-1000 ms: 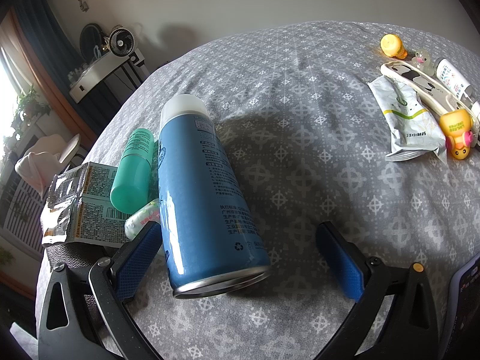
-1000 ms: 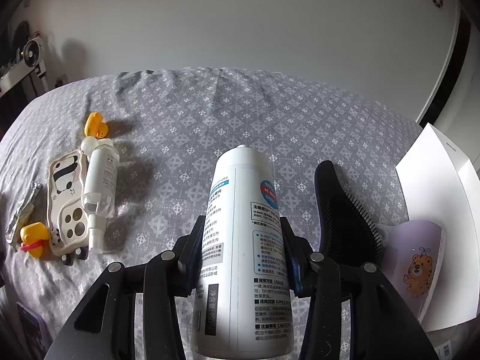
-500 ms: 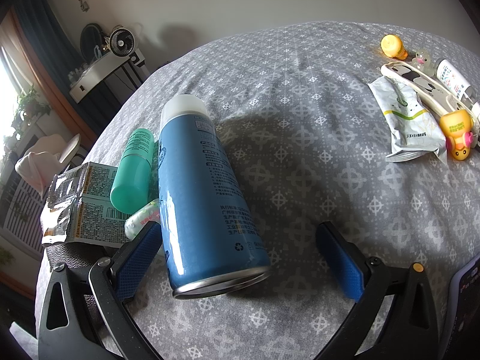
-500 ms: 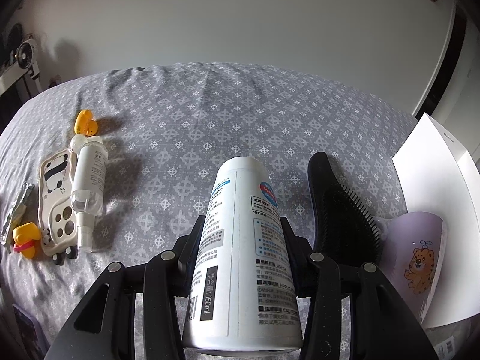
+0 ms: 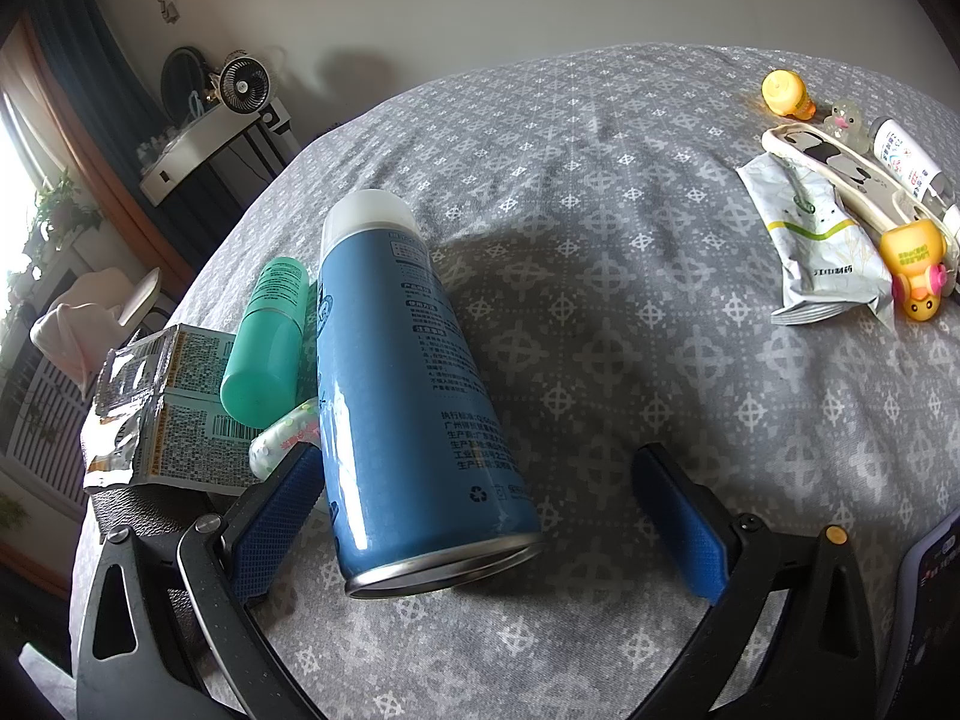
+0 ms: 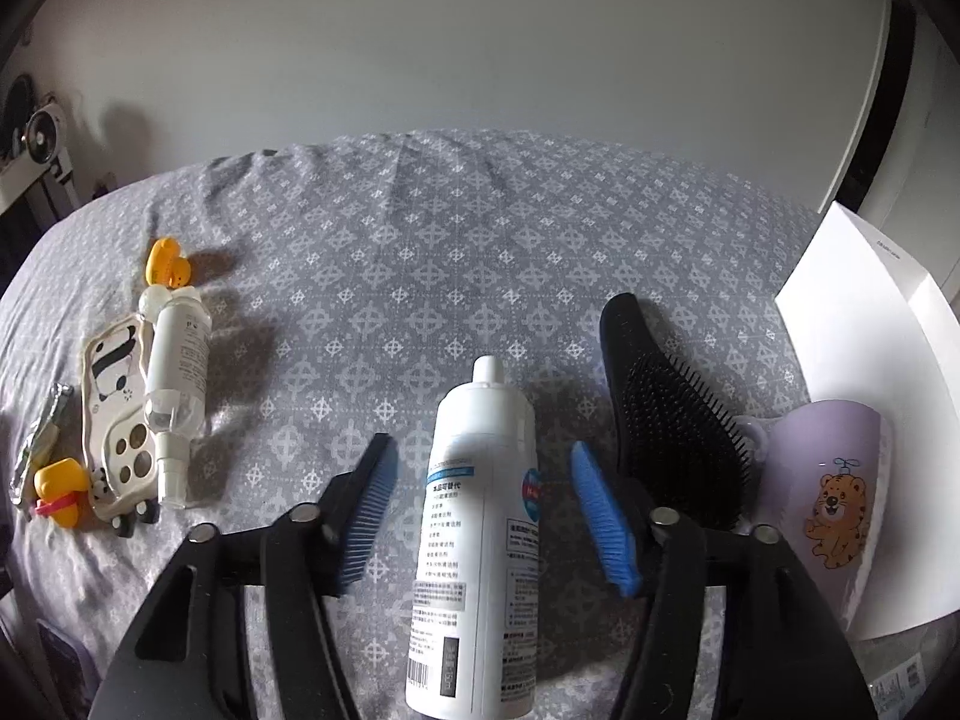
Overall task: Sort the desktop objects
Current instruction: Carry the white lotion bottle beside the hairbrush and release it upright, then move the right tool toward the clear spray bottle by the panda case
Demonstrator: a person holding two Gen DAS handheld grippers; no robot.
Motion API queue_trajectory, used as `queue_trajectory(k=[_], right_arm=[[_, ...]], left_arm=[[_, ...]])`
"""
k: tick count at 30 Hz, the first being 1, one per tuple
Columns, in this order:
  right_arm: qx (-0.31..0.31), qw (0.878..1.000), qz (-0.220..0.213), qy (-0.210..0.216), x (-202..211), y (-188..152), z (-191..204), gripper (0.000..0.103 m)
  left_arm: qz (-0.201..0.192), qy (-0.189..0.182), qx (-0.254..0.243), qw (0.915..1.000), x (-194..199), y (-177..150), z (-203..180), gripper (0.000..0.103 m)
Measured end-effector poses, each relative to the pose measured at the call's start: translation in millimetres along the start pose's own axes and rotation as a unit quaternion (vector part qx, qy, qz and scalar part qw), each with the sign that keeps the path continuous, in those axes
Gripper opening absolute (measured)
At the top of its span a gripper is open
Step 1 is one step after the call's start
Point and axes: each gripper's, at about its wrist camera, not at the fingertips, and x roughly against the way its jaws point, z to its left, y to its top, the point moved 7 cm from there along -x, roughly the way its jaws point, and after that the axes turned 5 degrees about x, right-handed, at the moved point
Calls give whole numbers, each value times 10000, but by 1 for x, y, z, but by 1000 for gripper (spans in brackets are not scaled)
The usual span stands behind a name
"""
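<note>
A white spray bottle (image 6: 480, 528) lies on the grey patterned cloth (image 6: 420, 252), nozzle pointing away. My right gripper (image 6: 480, 474) straddles it with jaws opening, and both blue pads stand clear of the bottle's sides. In the left wrist view a blue aerosol can (image 5: 408, 396) lies on the cloth between the fingers of my left gripper (image 5: 480, 480). That gripper is open: the left pad is close beside the can and the right pad is far from it.
A black hairbrush (image 6: 672, 414), a lilac tiger mug (image 6: 834, 492) and a white box (image 6: 864, 396) lie right of the bottle. At left lie a panda phone case (image 6: 114, 396), a clear bottle (image 6: 177, 372) and yellow ducks (image 6: 165, 264). A green bottle (image 5: 270, 342) and foil sachets (image 5: 162, 408) adjoin the can.
My right gripper's jaws have spread apart and let go of the white bottle, which now lies lower on the cloth. The left gripper and the blue can have not moved.
</note>
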Motion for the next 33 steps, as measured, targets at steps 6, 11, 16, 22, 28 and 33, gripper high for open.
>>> queue_trajectory(k=[6, 11, 16, 22, 28, 33], right_arm=[[-388, 9979, -445, 264, 26, 8, -3, 95], [-402, 9959, -486, 642, 35, 3, 17, 96], [-186, 9942, -446, 957, 36, -5, 43, 96], [181, 9937, -298, 1068, 28, -13, 71, 96], [356, 9925, -132, 1164, 14, -10, 96, 96], [420, 9898, -32, 1362, -5, 9, 130, 96]], left_arm=[[-1, 0, 1, 10000, 0, 0, 0, 103], [-3, -67, 37, 10000, 7, 5, 0, 103], [-467, -973, 582, 9925, 35, 19, -4, 103], [151, -529, 626, 9965, -8, -2, -16, 103], [158, -813, 916, 9923, -9, 6, -11, 103], [159, -815, 918, 9923, -9, 7, -12, 103]])
